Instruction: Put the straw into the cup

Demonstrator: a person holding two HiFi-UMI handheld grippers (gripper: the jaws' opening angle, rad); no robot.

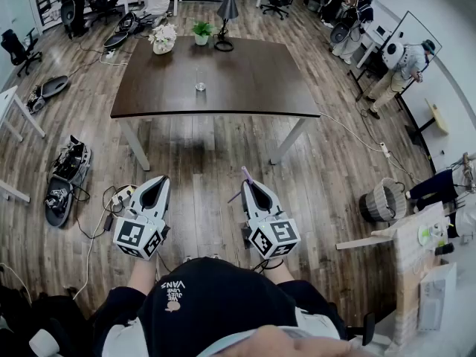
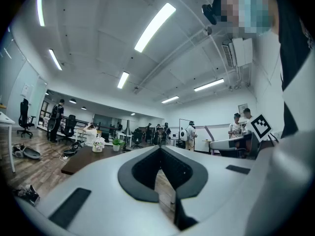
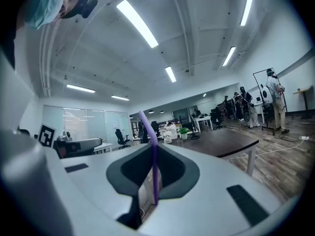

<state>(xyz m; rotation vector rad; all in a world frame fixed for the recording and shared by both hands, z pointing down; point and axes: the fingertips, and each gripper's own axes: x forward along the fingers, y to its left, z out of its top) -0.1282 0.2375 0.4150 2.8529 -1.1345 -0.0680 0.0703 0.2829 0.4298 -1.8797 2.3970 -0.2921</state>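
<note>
A small clear glass cup (image 1: pixel 200 86) stands on the dark brown table (image 1: pixel 245 73), far ahead of both grippers. My right gripper (image 1: pixel 251 182) (image 3: pixel 153 146) is held level over the wooden floor, well short of the table's near edge. It is shut on a purple straw (image 1: pixel 245 175) (image 3: pixel 154 173), which stands upright between the jaws with its bent top leaning left. My left gripper (image 1: pixel 158 182) (image 2: pixel 159 149) hangs beside it, level, with its jaws together and nothing between them. In both gripper views the cup is too small to make out.
At the table's far edge stand a white flower vase (image 1: pixel 163 39), a potted plant (image 1: pixel 201 31) and a black lamp (image 1: pixel 225 21). Gear and cables lie on the floor at left (image 1: pixel 67 177). A wicker basket (image 1: pixel 383 199) is at right. People stand in the background.
</note>
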